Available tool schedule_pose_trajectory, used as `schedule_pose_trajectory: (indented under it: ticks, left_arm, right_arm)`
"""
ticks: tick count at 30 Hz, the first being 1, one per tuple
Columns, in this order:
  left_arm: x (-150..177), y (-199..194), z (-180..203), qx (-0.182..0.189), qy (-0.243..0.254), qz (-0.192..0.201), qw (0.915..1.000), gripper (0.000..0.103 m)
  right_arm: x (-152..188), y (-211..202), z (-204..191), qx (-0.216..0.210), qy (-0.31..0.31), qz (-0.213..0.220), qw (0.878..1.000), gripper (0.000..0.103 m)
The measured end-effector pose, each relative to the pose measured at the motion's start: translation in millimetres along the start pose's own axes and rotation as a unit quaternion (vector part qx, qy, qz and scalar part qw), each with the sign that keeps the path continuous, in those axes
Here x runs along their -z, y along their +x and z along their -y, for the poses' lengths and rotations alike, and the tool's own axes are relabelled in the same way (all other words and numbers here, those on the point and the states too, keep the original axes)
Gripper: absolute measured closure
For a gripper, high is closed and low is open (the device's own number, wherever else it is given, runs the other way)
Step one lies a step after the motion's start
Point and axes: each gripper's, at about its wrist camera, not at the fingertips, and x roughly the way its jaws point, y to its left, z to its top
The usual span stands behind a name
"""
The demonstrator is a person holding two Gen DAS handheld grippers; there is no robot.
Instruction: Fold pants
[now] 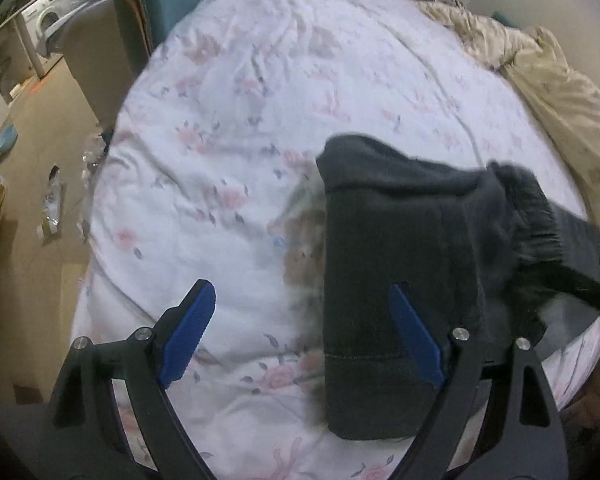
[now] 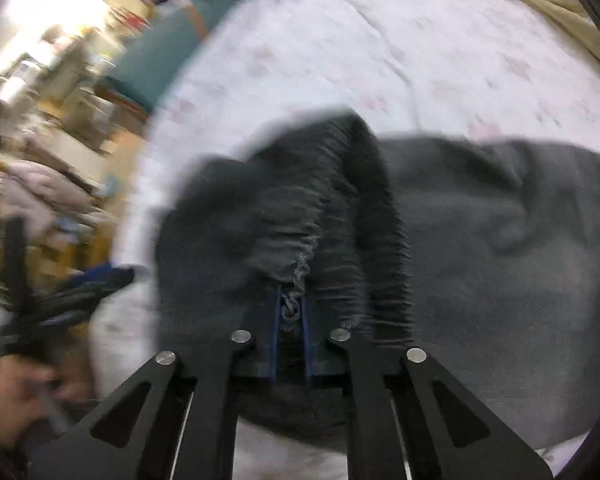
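A: Where are the pants [image 1: 384, 280]?
B: On the bed [image 1: 228, 128], part-folded. Right gripper [image 2: 291, 308] pinches the ribbed waistband; left gripper [image 1: 300, 332] gapes, empty.
A: Handling?
B: Soft, floppy; grip hems.

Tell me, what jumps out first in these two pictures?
The dark grey pants lie partly folded on a bed with a white floral sheet, a beige duvet bunched along its far edge. The right claw is pinched shut on the pants' ribbed waistband, while the left claw gapes open above the sheet and the pants.
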Motion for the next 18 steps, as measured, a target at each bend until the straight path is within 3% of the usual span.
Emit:
schedule_pose_trajectory:
  ticks: [1, 3, 5, 7, 10, 12, 15, 17, 18]
  left_arm:
    - [0, -2, -4, 0.004, -0.009, 0.004, 0.9999, 0.017]
    - [-3, -4, -6, 0.014, -0.019, 0.009, 0.9997, 0.017]
    - [-4, 2, 1, 0.015, -0.008, 0.0, 0.9998, 0.017]
    - [-2, 11, 10, 0.016, 0.009, -0.016, 0.9997, 0.017]
    - [3, 24, 20, 0.01, 0.024, -0.038, 0.9989, 0.017]
    - [8, 31, 23, 0.001, 0.032, -0.048, 0.9983, 0.017]
    - [11, 37, 22, 0.0, 0.028, -0.053, 0.9982, 0.016]
    - [12, 41, 19, 0.006, 0.019, -0.059, 0.998, 0.016]
    - [13, 42, 17, 0.011, 0.013, -0.061, 0.998, 0.016]
  right_arm:
    - [1, -18, -1, -0.029, 0.017, 0.016, 0.999, 0.096]
    - [7, -33, 7, -0.042, 0.052, 0.014, 0.998, 0.096]
    - [22, -26, 24, -0.017, 0.091, -0.017, 0.996, 0.096]
    - [38, -1, 43, 0.059, 0.104, -0.063, 0.991, 0.096]
    - [54, 23, 68, 0.088, 0.152, -0.11, 0.978, 0.091]
    - [46, 18, 57, 0.098, 0.12, -0.117, 0.981, 0.088]
    - [25, 6, 29, 0.154, 0.036, -0.119, 0.98, 0.085]
    - [5, -4, 9, 0.182, -0.022, -0.098, 0.978, 0.083]
    - [-10, -8, -3, 0.178, -0.05, -0.084, 0.979, 0.077]
